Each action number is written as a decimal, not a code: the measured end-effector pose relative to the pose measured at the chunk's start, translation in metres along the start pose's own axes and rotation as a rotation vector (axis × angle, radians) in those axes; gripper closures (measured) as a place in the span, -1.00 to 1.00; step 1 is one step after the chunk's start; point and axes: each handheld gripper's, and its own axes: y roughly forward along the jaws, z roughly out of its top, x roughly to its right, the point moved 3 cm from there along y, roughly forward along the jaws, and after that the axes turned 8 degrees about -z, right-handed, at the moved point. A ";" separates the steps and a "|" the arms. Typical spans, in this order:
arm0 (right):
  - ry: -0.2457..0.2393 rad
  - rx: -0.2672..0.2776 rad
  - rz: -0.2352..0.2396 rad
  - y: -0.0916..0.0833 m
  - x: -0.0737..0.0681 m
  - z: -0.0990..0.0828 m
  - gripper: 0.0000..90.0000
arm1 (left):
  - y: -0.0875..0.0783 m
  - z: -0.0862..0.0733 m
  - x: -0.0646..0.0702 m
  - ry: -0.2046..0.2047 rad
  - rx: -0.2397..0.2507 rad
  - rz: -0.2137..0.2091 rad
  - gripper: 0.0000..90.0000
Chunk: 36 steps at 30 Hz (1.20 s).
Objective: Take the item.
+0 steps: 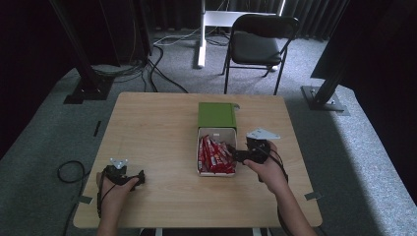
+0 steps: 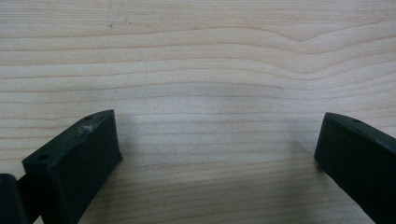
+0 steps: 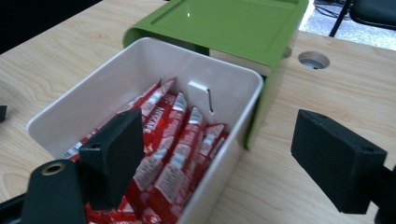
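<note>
1. The bench [image 1: 157,128] is a pale wood-grain top with rounded corners, standing on grey carpet [image 1: 44,128] in a dim room hung with dark curtains
2. A white drawer [image 1: 215,132] full of red packets [image 1: 215,156] sits near the middle of the bench, pulled out toward the person from under a green cover [image 1: 217,115]; in the right gripper view the drawer [image 3: 84,100] shows a small white tab on its inner back wall, and the packets [image 3: 173,154] lie lengthwise, overlapping
3. The right gripper [image 1: 235,155] is held just beside the drawer's right wall, its jaws wide apart and holding nothing; in its own view the right gripper [image 3: 219,163] straddles the near right corner of the drawer, one jaw over the packets, the other over bare wood
4. The left gripper [image 1: 141,178] rests near the bench's front left edge, well apart from the drawer; in its own view the left gripper [image 2: 217,154] is spread wide over bare wood grain
5. Behind the bench stand a black folding chair [image 1: 258,42] and a white frame leg [image 1: 201,34], with black cables [image 1: 162,69] trailing over the carpet and dark metal stands at both sides
</note>
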 end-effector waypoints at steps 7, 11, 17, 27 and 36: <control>-0.017 0.000 0.029 0.004 -0.016 0.005 -0.61 | 0.000 0.000 0.000 0.001 0.000 0.000 -0.98; -0.036 -0.004 0.042 0.007 -0.026 0.006 -0.58 | 0.000 0.000 0.000 0.002 -0.001 0.000 -0.98; -0.060 -0.010 0.061 0.011 -0.037 0.007 -0.43 | 0.000 0.000 0.000 0.001 0.000 0.000 -0.98; -0.049 -0.030 0.087 0.020 -0.054 0.007 -0.19 | 0.000 0.000 0.000 0.001 0.000 0.000 -0.98; -0.074 -0.098 0.130 0.035 -0.070 0.000 0.06 | 0.000 0.000 0.000 0.001 0.000 0.000 -0.98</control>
